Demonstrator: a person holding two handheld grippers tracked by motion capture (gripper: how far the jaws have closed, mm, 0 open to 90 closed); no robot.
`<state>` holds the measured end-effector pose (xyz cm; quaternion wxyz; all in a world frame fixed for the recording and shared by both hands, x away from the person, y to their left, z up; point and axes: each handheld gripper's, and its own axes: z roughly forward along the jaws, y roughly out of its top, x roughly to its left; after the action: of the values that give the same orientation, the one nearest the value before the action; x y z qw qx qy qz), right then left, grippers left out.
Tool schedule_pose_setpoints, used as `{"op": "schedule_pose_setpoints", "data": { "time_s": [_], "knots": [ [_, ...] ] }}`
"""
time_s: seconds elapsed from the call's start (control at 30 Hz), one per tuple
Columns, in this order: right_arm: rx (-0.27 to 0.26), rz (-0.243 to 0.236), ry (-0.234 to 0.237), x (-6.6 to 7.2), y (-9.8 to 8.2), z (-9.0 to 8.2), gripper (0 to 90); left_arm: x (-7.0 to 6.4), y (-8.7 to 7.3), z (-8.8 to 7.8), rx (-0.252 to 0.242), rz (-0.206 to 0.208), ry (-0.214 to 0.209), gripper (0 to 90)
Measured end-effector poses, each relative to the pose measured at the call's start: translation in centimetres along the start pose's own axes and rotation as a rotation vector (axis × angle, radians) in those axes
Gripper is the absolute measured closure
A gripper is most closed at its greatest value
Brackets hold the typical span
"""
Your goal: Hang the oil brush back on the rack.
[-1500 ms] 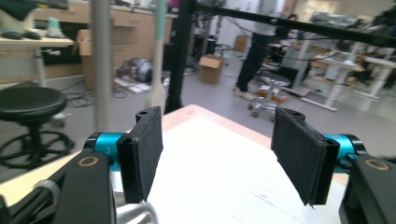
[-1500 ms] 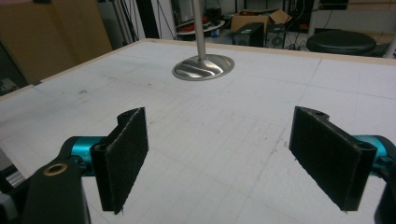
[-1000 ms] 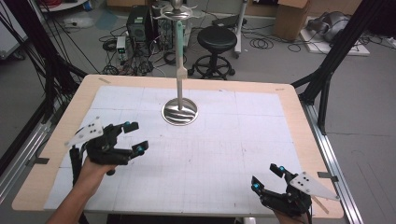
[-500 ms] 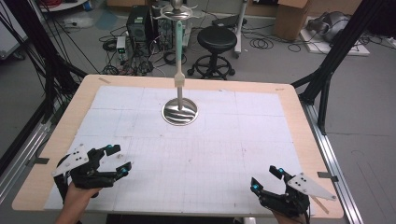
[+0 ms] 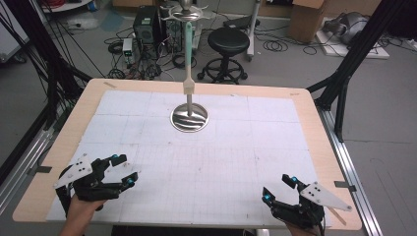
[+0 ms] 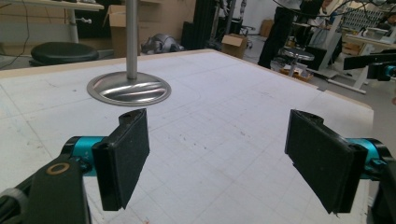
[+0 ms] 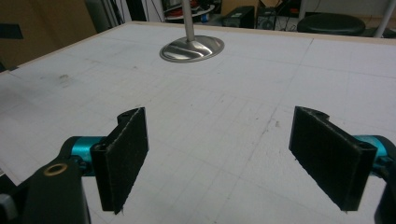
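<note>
left gripper [image 5: 123, 169]: jaws apart, holding nothing, near-left corner of counter [image 5: 314, 128]
right gripper [image 5: 279, 188]: jaws apart, holding nothing, near-right corner
stand [image 5: 189, 117]: upright on round metal base, far-centre, well apart from both

Left gripper [image 5: 123, 169] sits low at the near-left corner in the high view, held by the left hand [image 5: 83, 209] coming in from the bottom edge; grey three-cornered plate on top, jaws pointing forward and to the right. Jaws spread wide, nothing between them: left gripper view [image 6: 217, 158] shows both black pads well apart, tilted slightly outward. Right gripper [image 5: 279, 189] is at the near-right corner, jaws pointing forward and left, grey plate trailing toward the right edge; the hand behind it is barely visible. Right gripper view [image 7: 219, 156] shows the same wide gap, pads empty.
</note>
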<state>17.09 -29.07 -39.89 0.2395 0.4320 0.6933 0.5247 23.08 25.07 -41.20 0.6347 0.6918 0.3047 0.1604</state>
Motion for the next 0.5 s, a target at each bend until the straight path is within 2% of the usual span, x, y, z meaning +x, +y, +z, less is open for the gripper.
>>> {"op": "schedule_pose_setpoints", "data": {
  "time_s": [0.5],
  "knots": [
    [-0.003, -0.002, 0.000, -0.13, -0.01, -0.06, 18.6, 0.14, 0.00, -0.04, 0.001, -0.011, 0.009, 22.1]
  ]
}}
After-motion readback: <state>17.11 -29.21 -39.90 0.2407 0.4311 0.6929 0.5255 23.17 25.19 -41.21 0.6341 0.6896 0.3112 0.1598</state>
